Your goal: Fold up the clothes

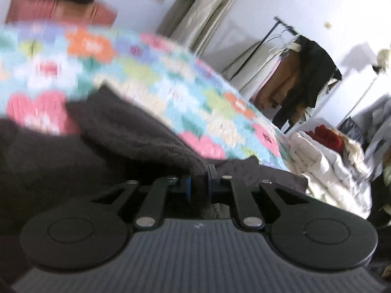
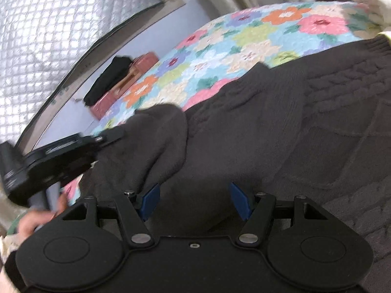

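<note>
A dark brown knit sweater (image 2: 281,127) lies spread on a bed with a flowered quilt (image 2: 256,36). My left gripper (image 1: 199,183) is shut on a fold of the sweater (image 1: 136,131), holding a sleeve part lifted; it also shows in the right wrist view (image 2: 61,156) at the left, with the raised fold (image 2: 161,141) beside it. My right gripper (image 2: 195,200) is open and empty, just above the sweater's body, its blue pads (image 2: 238,200) wide apart.
A pink box with black clothes on it (image 2: 122,78) stands past the bed by the wall. A clothes rack with hanging coats (image 1: 300,78) and a pile of white bedding (image 1: 325,161) stand at the right in the left wrist view.
</note>
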### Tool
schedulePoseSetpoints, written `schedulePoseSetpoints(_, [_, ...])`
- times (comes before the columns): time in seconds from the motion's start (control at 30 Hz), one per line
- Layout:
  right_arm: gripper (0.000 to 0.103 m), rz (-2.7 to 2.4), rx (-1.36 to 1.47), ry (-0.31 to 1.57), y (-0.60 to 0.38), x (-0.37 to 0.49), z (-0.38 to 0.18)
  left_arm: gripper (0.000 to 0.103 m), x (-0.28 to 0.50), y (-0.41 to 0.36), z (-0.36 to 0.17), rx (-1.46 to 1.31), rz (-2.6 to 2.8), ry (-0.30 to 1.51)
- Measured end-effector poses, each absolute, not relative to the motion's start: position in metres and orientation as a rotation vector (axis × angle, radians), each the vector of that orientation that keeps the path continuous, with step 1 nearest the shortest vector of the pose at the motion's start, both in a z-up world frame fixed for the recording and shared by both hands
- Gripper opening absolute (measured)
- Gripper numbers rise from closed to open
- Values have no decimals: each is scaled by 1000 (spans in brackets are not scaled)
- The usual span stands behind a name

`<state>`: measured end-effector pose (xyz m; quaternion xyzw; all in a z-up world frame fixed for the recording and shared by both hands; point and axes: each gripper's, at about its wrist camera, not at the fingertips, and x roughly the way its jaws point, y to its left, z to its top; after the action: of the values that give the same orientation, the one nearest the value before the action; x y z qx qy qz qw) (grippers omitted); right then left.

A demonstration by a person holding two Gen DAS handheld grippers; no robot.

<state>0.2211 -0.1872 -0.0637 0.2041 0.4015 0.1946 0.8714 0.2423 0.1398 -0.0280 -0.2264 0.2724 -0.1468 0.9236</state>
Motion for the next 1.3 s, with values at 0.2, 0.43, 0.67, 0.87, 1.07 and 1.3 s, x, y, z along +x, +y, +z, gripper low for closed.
schedulePoseSetpoints(0.2, [69,353,421,808,-193,220,-60,11,196,89,-10,-303,-460,537])
schedulePoseSetpoints(0.43, [69,349,432,761,-206,214,-49,11,168,36,-58,-155,-394,909])
schedulePoseSetpoints(0.67, [69,706,481,753,-171,205,-46,13,156,50,-63,-272,-336,935])
schedulePoseSetpoints(0.87, [69,735,196,751,-133,200,-55,31,142,82,-56,-304,-315,982])
schedulePoseSetpoints(1.07, [72,706,53,728,-113,194,-60,39,142,118,-58,-355,-220,960])
schedulePoseSetpoints(1.3, [9,560,106,747,-135,187,-57,39,148,153,-50,-458,-190,902])
